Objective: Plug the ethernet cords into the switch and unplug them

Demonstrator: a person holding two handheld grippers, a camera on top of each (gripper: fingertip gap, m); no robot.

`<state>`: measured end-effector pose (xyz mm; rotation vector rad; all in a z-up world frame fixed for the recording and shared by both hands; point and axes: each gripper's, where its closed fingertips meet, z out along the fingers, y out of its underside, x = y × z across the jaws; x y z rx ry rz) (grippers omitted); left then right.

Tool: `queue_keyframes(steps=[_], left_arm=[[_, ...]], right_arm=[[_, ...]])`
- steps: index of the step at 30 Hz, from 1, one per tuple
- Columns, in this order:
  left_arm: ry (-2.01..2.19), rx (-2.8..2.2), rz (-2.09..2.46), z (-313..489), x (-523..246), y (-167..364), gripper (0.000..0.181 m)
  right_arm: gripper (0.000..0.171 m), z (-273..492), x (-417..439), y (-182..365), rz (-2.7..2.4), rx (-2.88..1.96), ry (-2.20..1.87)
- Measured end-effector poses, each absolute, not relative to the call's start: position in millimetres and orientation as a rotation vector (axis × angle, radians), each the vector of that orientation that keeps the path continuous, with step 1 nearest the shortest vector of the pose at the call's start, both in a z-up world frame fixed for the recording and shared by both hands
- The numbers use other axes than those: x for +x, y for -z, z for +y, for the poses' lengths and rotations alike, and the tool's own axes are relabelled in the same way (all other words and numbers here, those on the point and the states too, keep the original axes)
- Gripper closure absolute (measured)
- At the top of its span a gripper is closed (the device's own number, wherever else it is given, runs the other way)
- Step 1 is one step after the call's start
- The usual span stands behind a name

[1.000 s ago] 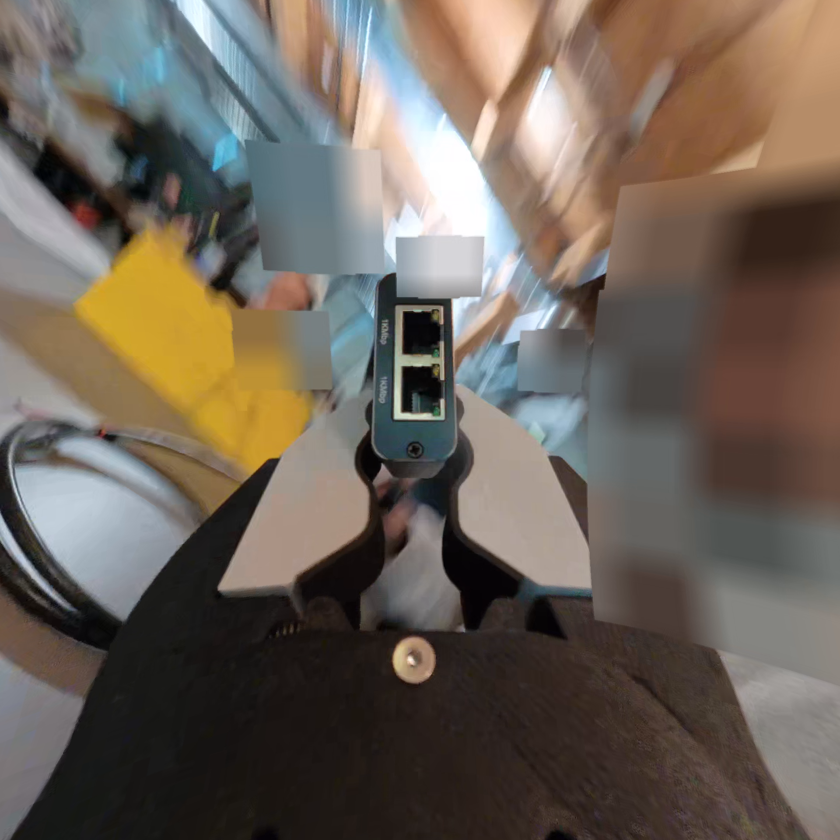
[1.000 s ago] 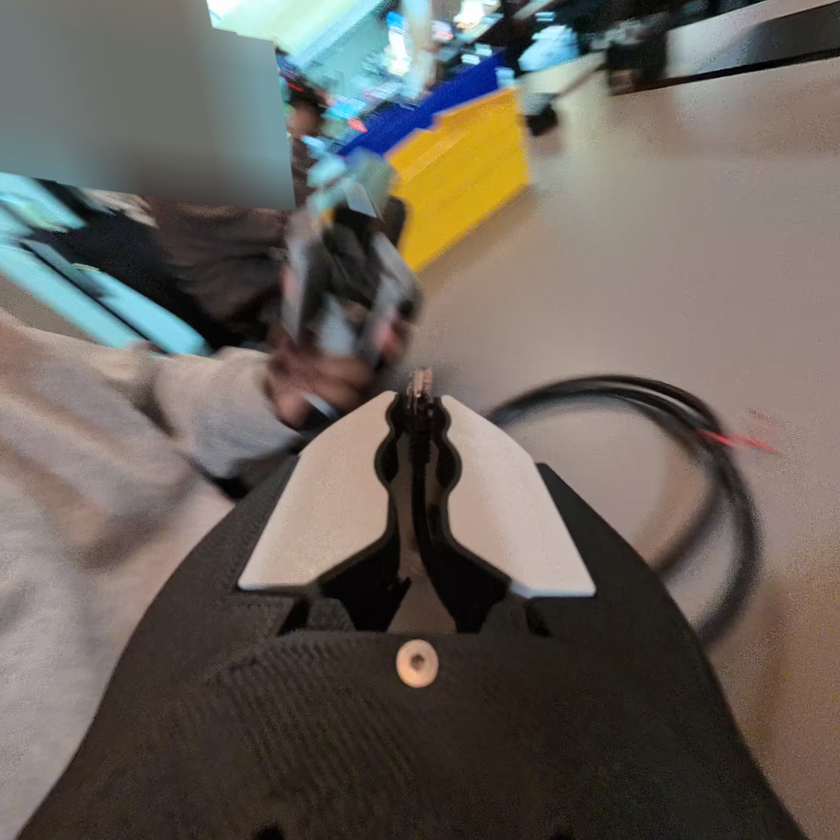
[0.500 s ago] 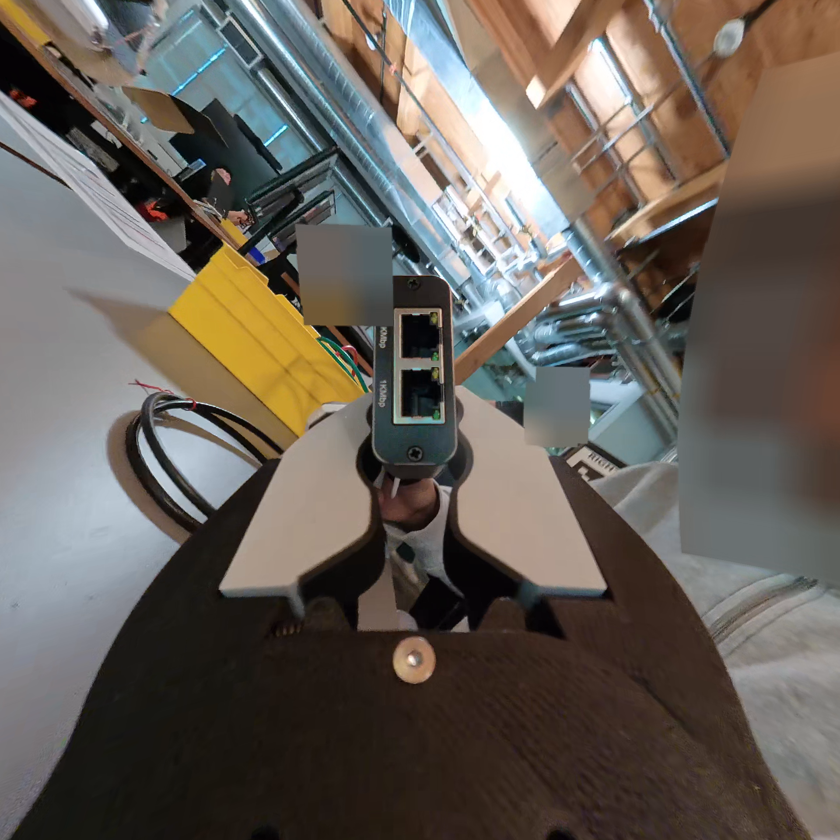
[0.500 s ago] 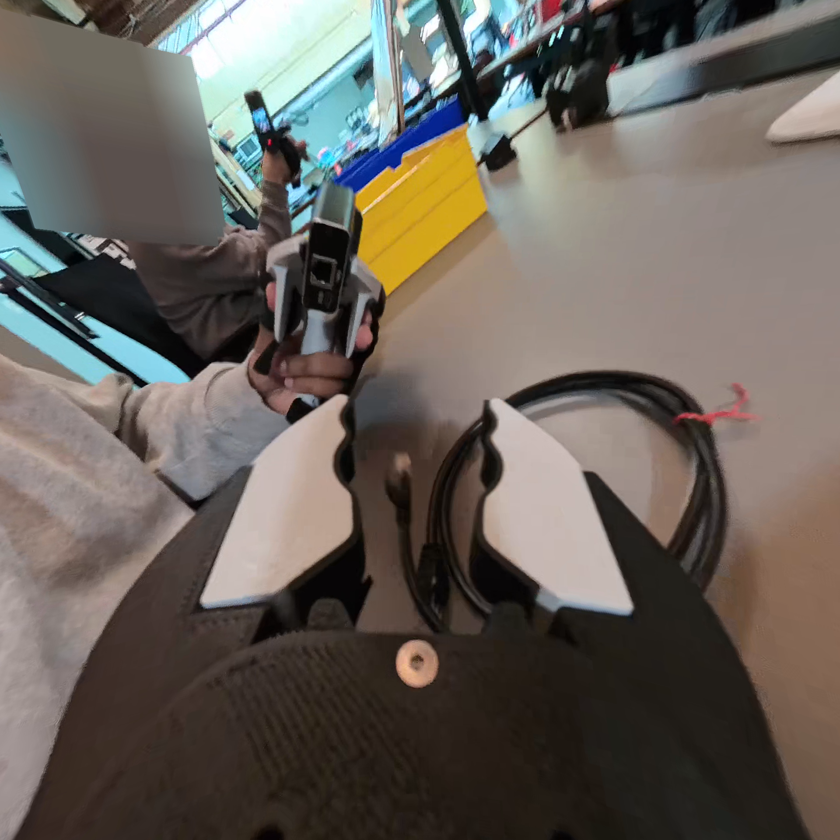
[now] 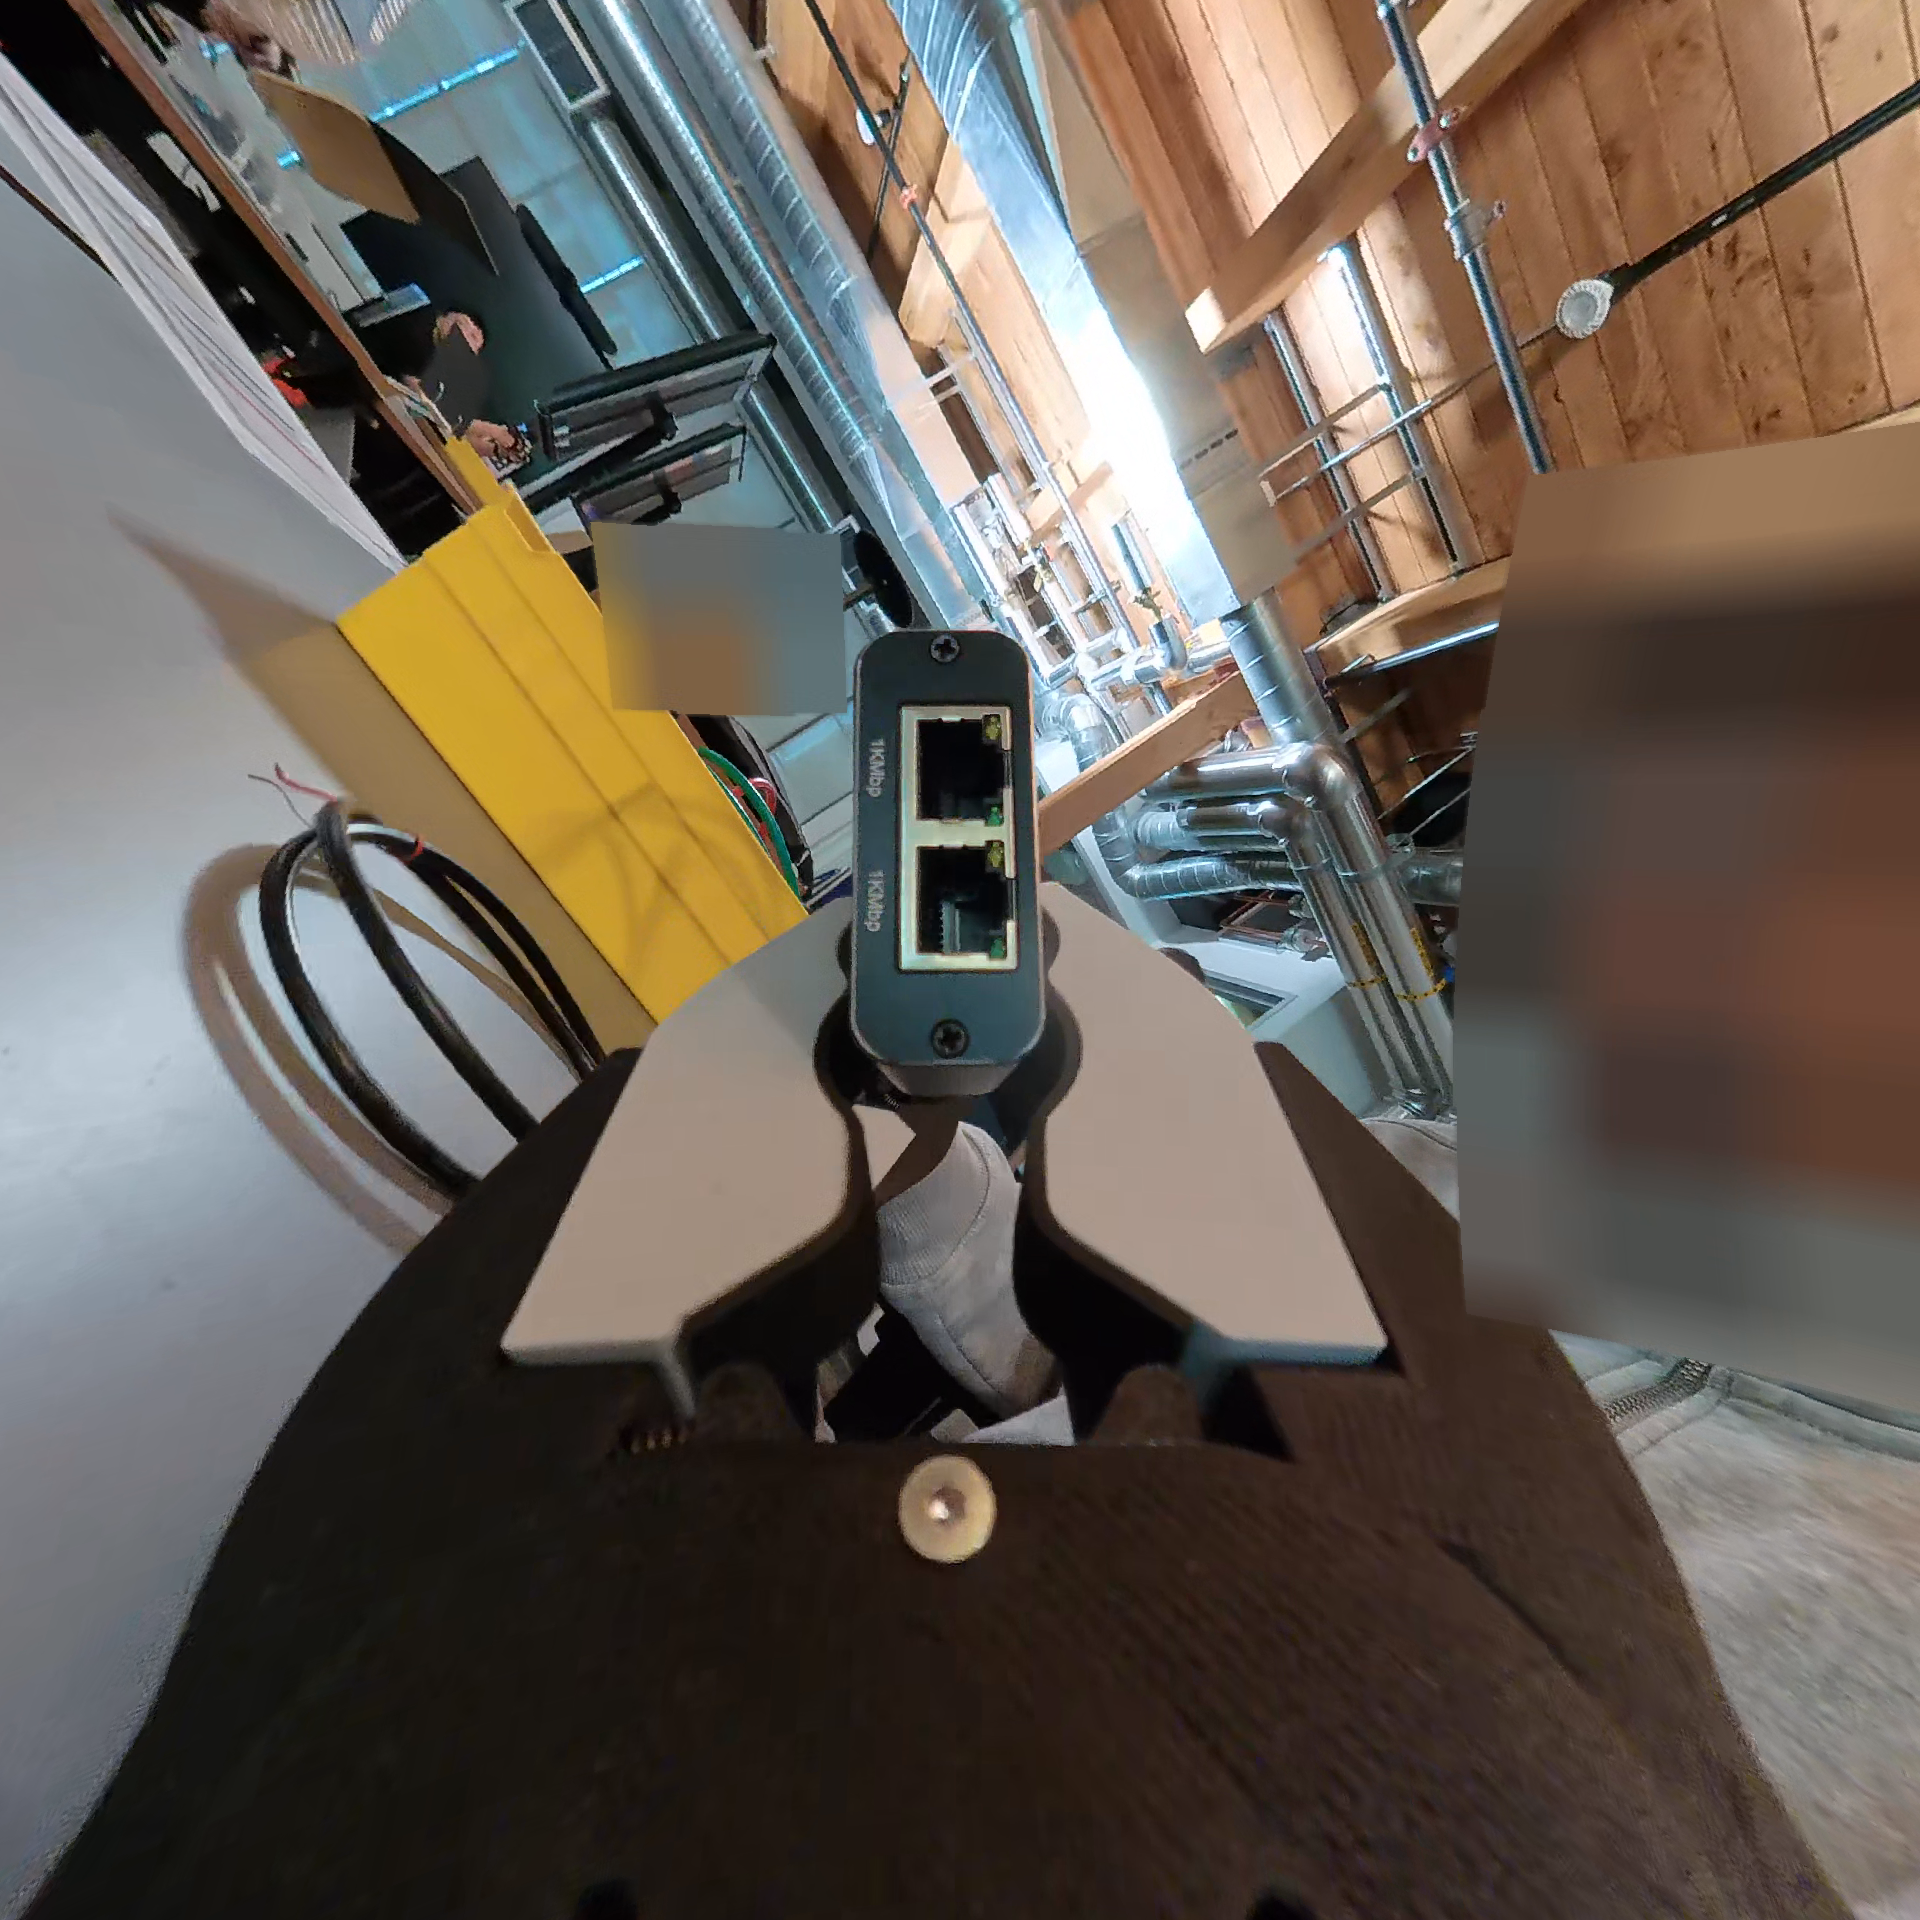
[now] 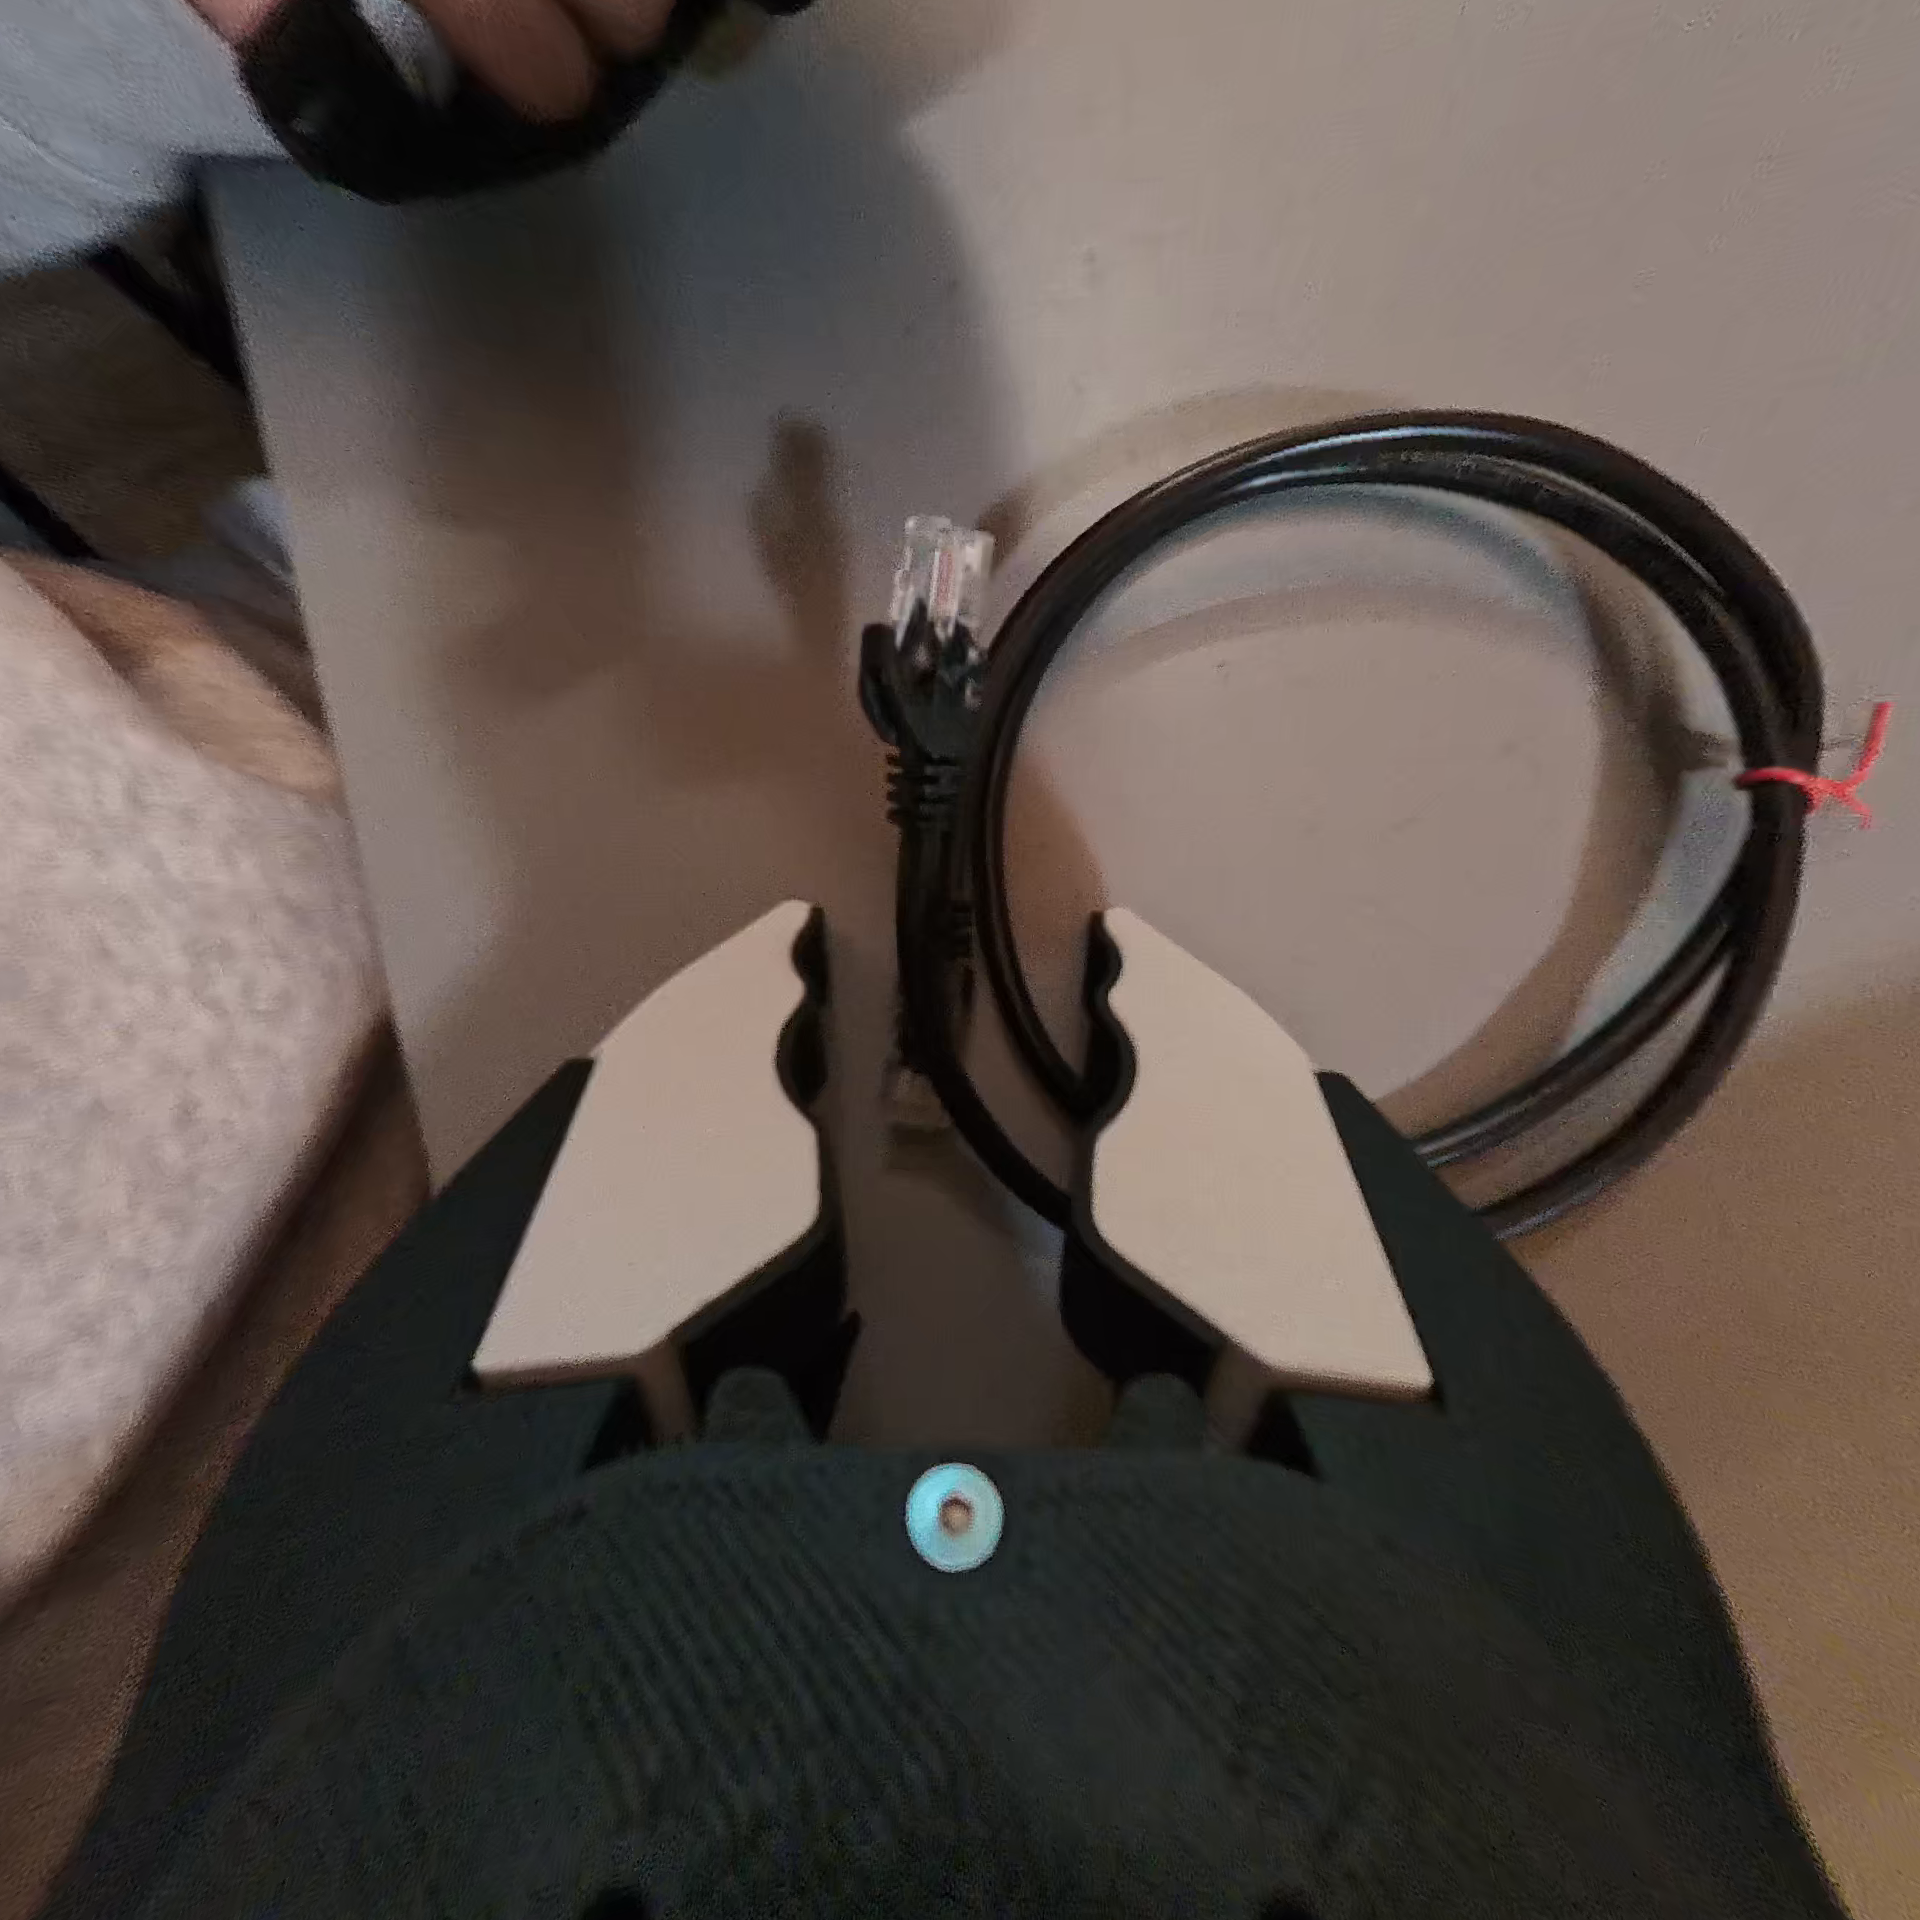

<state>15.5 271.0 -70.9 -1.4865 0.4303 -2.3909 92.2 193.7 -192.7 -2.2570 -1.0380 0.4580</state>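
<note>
Change: since half a second ago the right wrist view has tipped down toward the table, so the raised left gripper and the bins have left that frame and the cord plug now lies straight ahead of the fingers; the left wrist view shows the switch held as before.
Left gripper (image 5: 943,997): clenched on the lower end of the switch, which stands upright in the centre of the left wrist frame.
Switch (image 5: 943,852): dark, narrow housing with two empty ports stacked one above the other, a screw at top and bottom of its face.
Right gripper (image 6: 956,966): released, its fingers spread apart and grasping nothing, hovering low over the table.
Ethernet cord (image 6: 1455,831): black, coiled in a loop on the table at centre right of the right wrist frame; a red tie (image 6: 1829,779) binds the coil at its right edge.
Plug (image 6: 935,582): clear, with a black boot behind it, pointing toward the top of the frame just left of the coil; the cord behind it runs down between the spread fingers.
Table (image 6: 1351,208): pale and matte.
Yellow bin (image 5: 540,748): left of centre in the left wrist frame, with the coil showing beside it at lower left.
Sleeve (image 6: 135,935): light grey, along the left edge of the right wrist frame.
</note>
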Motion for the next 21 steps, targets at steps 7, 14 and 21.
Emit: queue_keyframes(steps=[7, 14, 21], left_arm=[[2.430, -1.499, 0.427, 267.4, 19.3, 73.7, 0.155], [2.426, -1.497, 0.423, 266.8, 19.0, 73.0, 0.155], [2.420, -1.501, 0.419, 266.9, 18.7, 73.7, 0.155]], right_arm=[[0.156, 195.5, 92.2, 194.3, -1.082, -2.240, -0.359], [0.159, 213.6, 101.7, 132.0, -0.855, -2.000, -0.384], [0.159, 194.0, 160.6, -16.5, -0.543, -1.547, -0.257]])
